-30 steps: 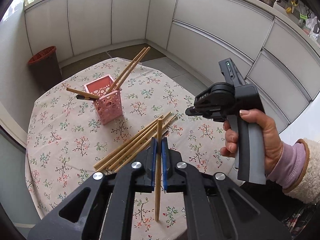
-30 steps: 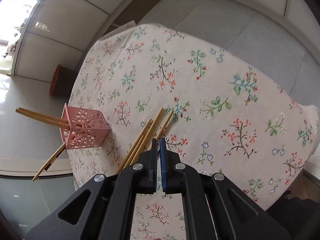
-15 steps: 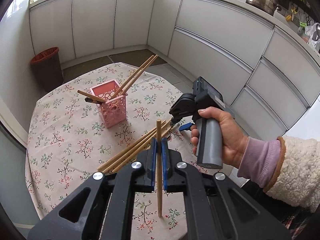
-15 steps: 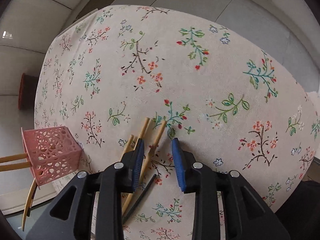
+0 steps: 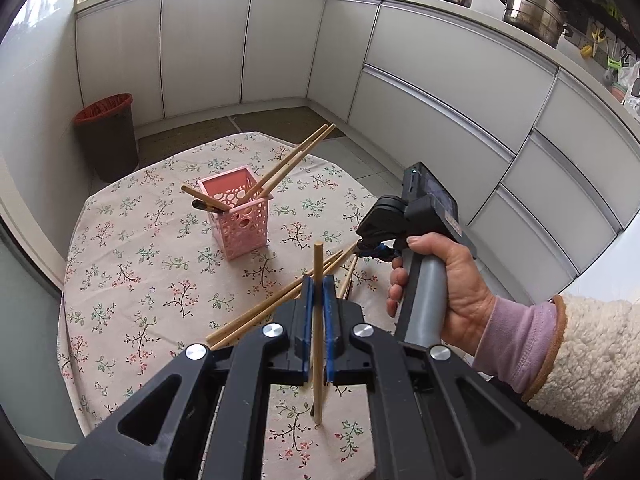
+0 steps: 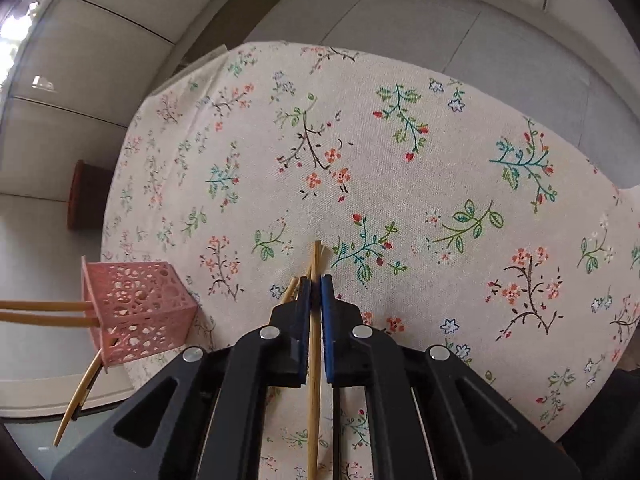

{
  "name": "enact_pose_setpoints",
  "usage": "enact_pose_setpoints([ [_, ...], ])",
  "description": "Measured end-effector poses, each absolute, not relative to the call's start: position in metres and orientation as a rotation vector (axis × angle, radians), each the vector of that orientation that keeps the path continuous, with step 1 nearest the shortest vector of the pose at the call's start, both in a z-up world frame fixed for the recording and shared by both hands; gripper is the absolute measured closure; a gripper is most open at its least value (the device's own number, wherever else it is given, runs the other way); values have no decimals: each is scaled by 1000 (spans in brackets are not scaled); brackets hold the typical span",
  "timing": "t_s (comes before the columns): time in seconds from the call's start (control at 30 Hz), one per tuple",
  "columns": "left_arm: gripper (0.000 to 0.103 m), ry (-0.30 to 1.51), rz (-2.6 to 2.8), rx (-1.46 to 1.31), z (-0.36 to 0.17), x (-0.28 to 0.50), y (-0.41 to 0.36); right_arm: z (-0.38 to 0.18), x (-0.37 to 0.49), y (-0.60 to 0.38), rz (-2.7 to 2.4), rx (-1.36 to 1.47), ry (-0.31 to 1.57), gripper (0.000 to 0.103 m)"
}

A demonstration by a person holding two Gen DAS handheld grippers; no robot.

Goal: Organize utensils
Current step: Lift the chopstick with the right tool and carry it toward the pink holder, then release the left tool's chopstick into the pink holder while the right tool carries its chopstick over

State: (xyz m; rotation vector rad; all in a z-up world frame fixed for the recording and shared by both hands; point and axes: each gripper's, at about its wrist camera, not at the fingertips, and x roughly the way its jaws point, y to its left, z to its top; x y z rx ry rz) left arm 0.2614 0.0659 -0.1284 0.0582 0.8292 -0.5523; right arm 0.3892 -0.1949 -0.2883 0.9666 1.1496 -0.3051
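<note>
One chopstick stands upright, clamped in the left gripper above the floral tabletop. The right gripper is clenched on another chopstick at the loose pile. Behind the pile, the pink basket holds several more chopsticks.

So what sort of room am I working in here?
Most likely a home kitchen: white cabinets wrap around the room under a countertop carrying steel pots, a red-lined bin stands in the corner, and the work surface is a small table with a floral tablecloth.
</note>
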Motion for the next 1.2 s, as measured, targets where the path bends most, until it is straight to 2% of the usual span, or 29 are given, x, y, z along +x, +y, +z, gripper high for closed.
enact_pose_setpoints([
  [0.57,99,731,-526,70,-79,233,53,-108,294,-189,-19,568,819,98],
  [0.93,99,645,-479,63,-18,243,48,-26,278,-183,60,442,728,98],
  [1.2,99,570,-392,30,23,271,49,6,264,-186,101,420,681,97],
])
